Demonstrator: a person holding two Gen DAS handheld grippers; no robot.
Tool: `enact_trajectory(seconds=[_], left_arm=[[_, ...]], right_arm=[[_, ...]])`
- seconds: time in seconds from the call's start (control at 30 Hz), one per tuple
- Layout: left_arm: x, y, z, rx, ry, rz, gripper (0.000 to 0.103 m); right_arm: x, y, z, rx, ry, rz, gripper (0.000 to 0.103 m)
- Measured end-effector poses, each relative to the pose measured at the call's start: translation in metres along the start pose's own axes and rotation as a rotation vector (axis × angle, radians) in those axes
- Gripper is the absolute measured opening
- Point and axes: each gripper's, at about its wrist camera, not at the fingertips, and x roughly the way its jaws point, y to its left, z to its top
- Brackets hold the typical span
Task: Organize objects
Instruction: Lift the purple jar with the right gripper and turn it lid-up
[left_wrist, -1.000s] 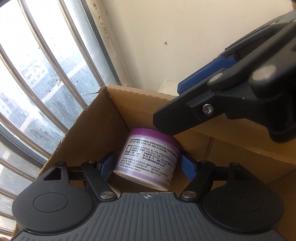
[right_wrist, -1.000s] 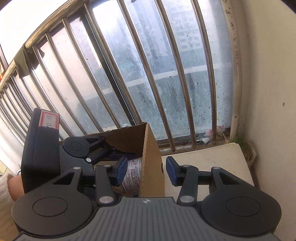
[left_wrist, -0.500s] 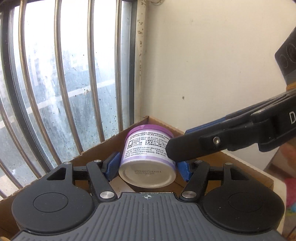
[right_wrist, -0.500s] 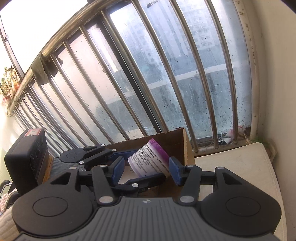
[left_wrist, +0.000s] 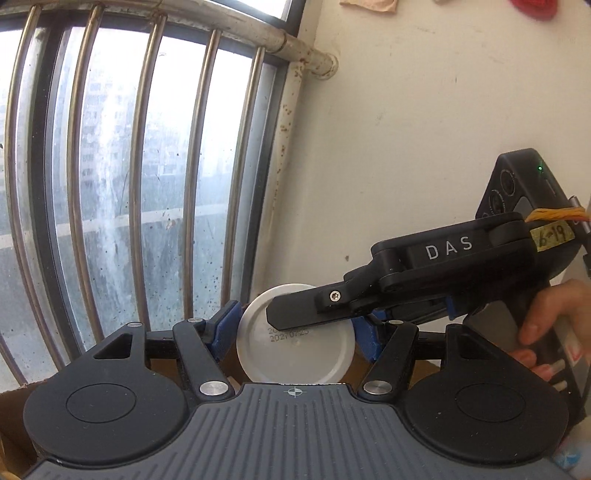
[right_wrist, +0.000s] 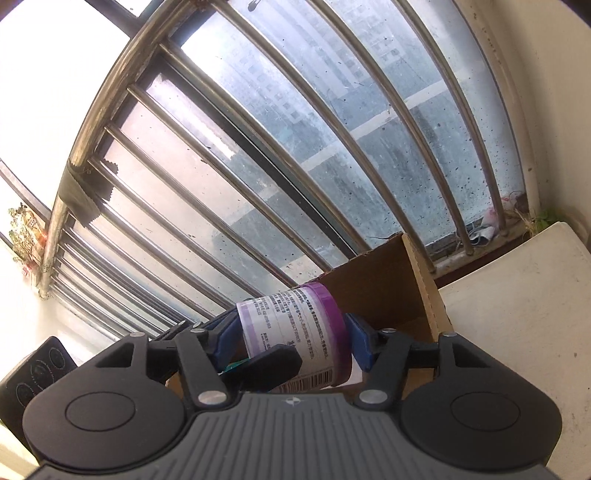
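My left gripper (left_wrist: 295, 332) is shut on a purple-and-white labelled can (left_wrist: 295, 354), lifted and tipped so its white bottom faces the camera. The can also shows in the right wrist view (right_wrist: 295, 332), lying between the blue pads of my right gripper (right_wrist: 291, 336); I cannot tell whether those pads touch it. The right gripper's black finger (left_wrist: 310, 314) crosses in front of the can's bottom. The open cardboard box (right_wrist: 384, 291) sits below and behind the can.
A barred window (left_wrist: 147, 184) fills the left and a cream wall (left_wrist: 424, 129) the right. A white surface (right_wrist: 517, 295) lies right of the box. A person's hand (left_wrist: 554, 325) holds the right gripper's handle.
My left gripper has lifted the can up out of the box and tipped it back, bottom toward the camera. The right gripper has closed in around the can from the side.
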Motion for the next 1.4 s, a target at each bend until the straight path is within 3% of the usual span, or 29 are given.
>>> enact_trajectory(seconds=[0.27,0.3,0.37,0.43,0.53,0.67,0.93,1.03,1.2,1.4], left_arm=[[0.003,0.005,0.000,-0.003,0.135,0.000,0.068],[0.004,0.005,0.000,0.005,0.143,0.012,0.070],[0.004,0.003,0.000,0.034,0.170,0.060,0.084],[0.003,0.002,-0.002,0.062,0.193,0.057,0.084],[0.001,0.000,-0.003,0.106,0.237,0.076,0.084],[-0.004,-0.013,-0.011,0.205,0.361,0.120,0.083],[-0.021,-0.024,-0.036,0.382,0.594,0.203,0.082],[-0.028,-0.013,-0.040,0.349,0.596,0.231,0.081],[-0.056,0.009,-0.035,0.208,0.529,0.255,0.080],[-0.081,0.019,-0.034,0.124,0.487,0.257,0.080]], right_arm=[[0.007,0.004,-0.006,-0.108,0.046,-0.056,0.061],[0.006,0.004,-0.007,-0.103,0.048,-0.059,0.060],[0.005,0.001,-0.006,-0.076,0.049,-0.062,0.060],[0.005,0.002,-0.006,-0.085,0.045,-0.078,0.059],[0.007,0.020,-0.017,-0.279,0.012,-0.176,0.059],[0.023,0.049,-0.044,-0.600,0.032,-0.302,0.058],[0.060,0.080,-0.080,-0.957,0.202,-0.426,0.054],[0.067,0.087,-0.090,-1.023,0.289,-0.407,0.054],[0.067,0.091,-0.105,-1.091,0.330,-0.369,0.053],[0.061,0.100,-0.101,-1.001,0.362,-0.279,0.061]])
